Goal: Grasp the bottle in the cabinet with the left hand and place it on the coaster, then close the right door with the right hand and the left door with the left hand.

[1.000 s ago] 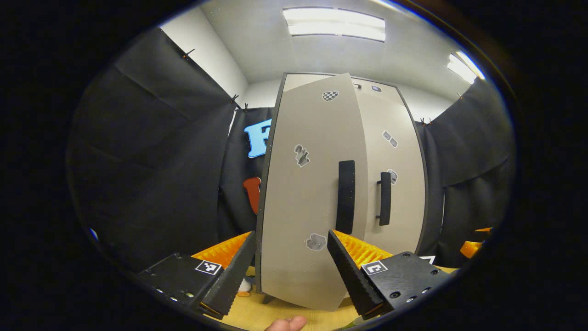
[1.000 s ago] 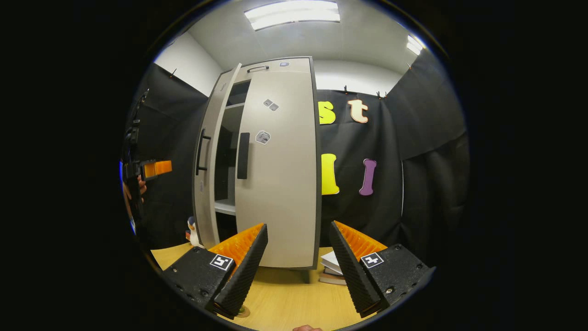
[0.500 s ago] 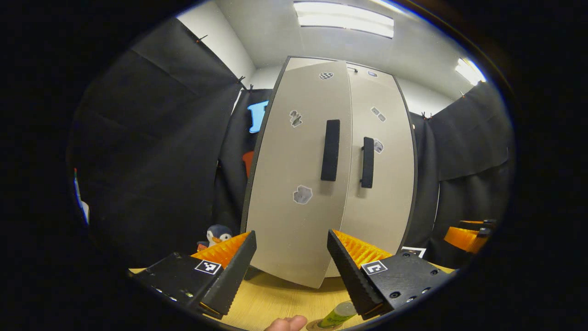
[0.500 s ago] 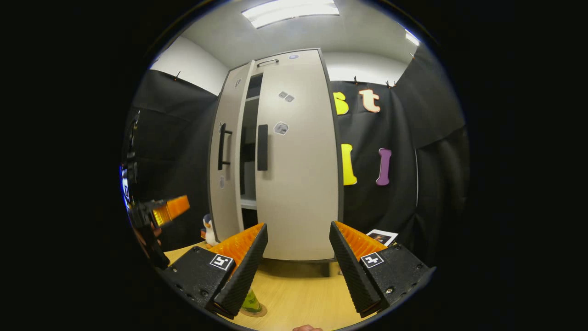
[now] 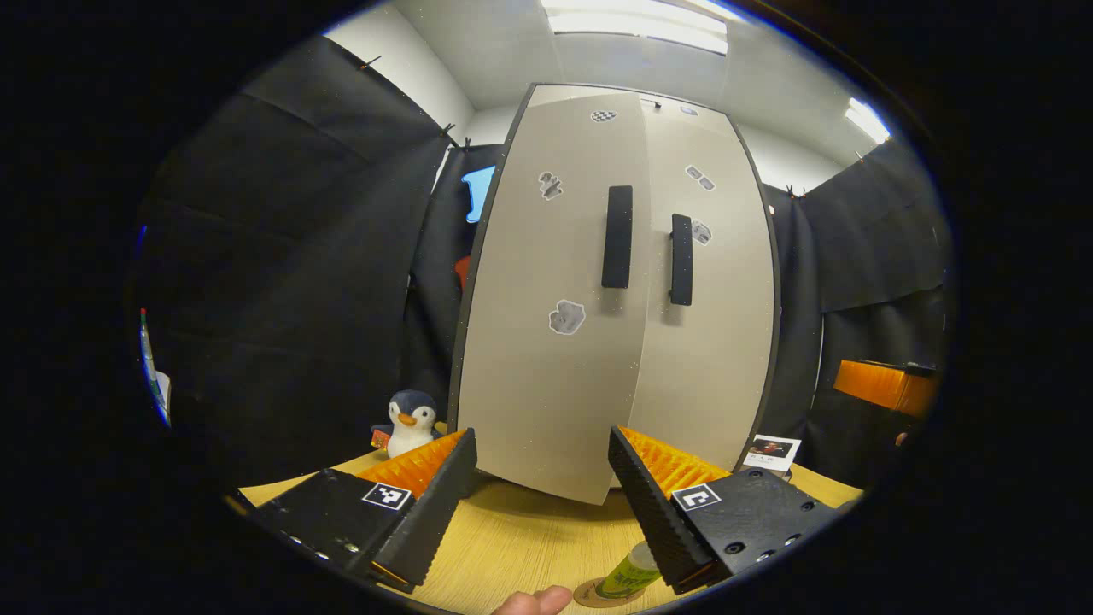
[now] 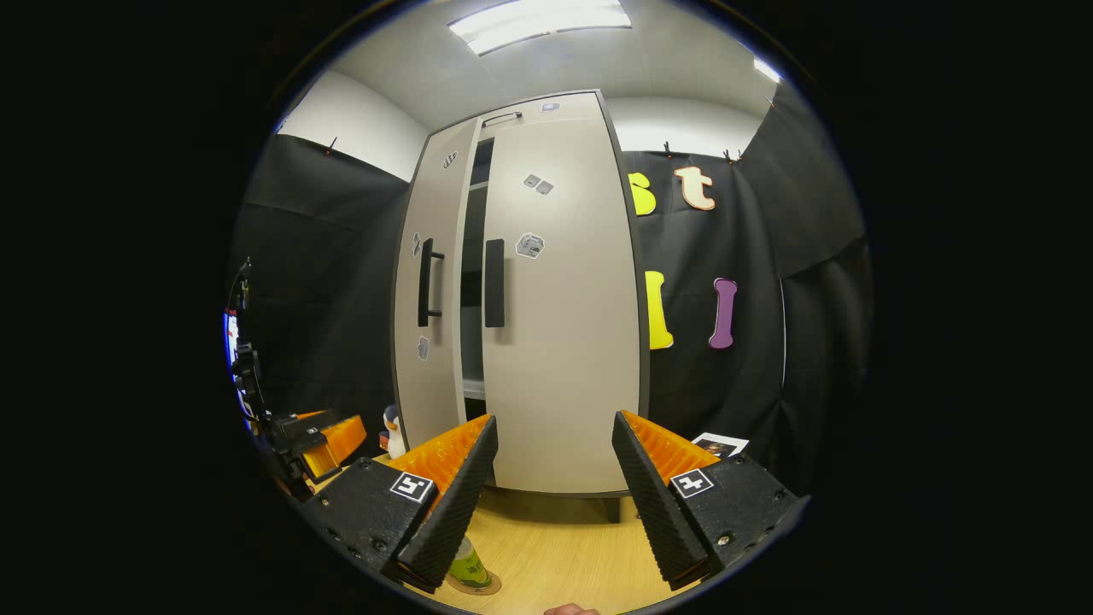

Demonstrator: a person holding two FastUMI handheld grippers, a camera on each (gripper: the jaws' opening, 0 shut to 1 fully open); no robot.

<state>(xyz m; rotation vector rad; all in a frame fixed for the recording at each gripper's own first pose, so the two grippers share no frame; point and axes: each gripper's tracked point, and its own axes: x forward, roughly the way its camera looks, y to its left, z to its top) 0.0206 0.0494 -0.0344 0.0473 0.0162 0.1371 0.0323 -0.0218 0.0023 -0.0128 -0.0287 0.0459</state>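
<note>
The bottle [image 5: 630, 574] was seen upright on the coaster [image 5: 589, 595], just below the spread, empty left hand-held gripper [image 5: 541, 504], which had been drawn back from the left door [image 5: 555, 282], now nearer shut.

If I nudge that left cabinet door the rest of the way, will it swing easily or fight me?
Probably swings easily: the left door is a flat rigid panel, already nearly closed with a narrow dark gap beside the right door. It looks stiff, so pushing near its handle should move it whole. The tall cabinet could rock slightly if shoved hard.
</note>
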